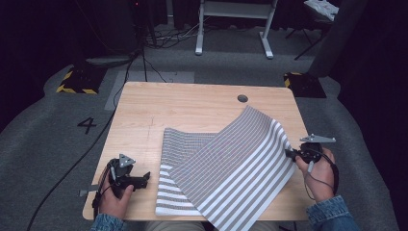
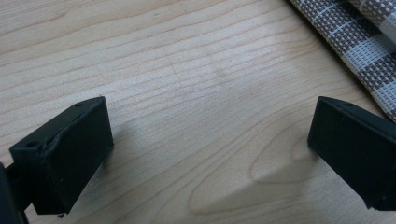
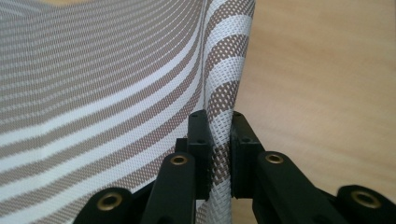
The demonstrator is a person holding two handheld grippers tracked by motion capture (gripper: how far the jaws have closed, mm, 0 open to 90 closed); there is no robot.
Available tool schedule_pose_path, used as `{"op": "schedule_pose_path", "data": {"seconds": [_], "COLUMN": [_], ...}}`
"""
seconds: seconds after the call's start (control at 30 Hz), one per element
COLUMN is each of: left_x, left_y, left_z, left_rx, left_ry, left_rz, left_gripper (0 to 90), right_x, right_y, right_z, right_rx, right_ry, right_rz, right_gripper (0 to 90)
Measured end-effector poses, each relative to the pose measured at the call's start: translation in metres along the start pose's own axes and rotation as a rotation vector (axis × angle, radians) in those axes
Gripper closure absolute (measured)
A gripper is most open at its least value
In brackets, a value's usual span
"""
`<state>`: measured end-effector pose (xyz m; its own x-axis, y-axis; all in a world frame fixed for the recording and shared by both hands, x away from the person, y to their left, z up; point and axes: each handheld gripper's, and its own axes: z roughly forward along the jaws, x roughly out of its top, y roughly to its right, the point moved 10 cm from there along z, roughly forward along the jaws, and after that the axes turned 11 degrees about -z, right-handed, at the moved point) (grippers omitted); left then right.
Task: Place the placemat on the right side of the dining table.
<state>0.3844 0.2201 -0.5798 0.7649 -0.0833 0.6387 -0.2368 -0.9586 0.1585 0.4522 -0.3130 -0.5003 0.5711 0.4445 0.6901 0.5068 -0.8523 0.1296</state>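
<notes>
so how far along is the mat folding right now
Done: the right gripper is shut on the right edge of the striped mat, and that side is lifted off the table. In hand: the raised flap leans over the flat part, and no crease is pressed. Left: probably carrying the edge across, laying it down and letting go. The left gripper rests open on bare wood beside the mat, holding nothing.

A wooden table (image 1: 144, 110) with a hole (image 1: 242, 98) stands on grey floor (image 1: 43, 125).
</notes>
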Motion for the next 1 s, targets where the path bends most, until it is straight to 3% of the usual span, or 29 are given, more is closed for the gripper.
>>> {"op": "schedule_pose_path", "data": {"seconds": [0.23,0.53,0.67,0.73,0.83,1.0], "left_x": [0.000,0.000,0.000,0.000,0.000,0.000], "left_y": [0.000,0.000,0.000,0.000,0.000,0.000], "left_z": [0.000,0.000,0.000,0.000,0.000,0.000], "left_rx": [0.001,0.001,0.001,0.001,0.000,-0.003], "left_ry": [0.003,0.003,0.003,0.003,0.000,0.001], "left_rz": [-0.001,-0.001,-0.001,-0.001,0.000,-0.001], "left_gripper": [0.2,0.2,0.2,0.2,0.2,0.2], "right_x": [0.033,0.063,0.076,0.081,0.088,0.084], "right_y": [0.022,0.048,0.059,0.065,0.078,0.077], "right_z": [-0.011,-0.004,0.006,0.014,0.026,0.025], "right_rx": [-0.061,-0.106,-0.150,-0.162,-0.227,-0.239], "right_ry": [0.031,0.046,0.063,0.079,0.154,0.186], "right_rz": [-0.059,-0.031,-0.046,-0.068,-0.076,-0.093], "right_gripper": [84.4,84.4,84.1,79.2,50.8,40.4]}}
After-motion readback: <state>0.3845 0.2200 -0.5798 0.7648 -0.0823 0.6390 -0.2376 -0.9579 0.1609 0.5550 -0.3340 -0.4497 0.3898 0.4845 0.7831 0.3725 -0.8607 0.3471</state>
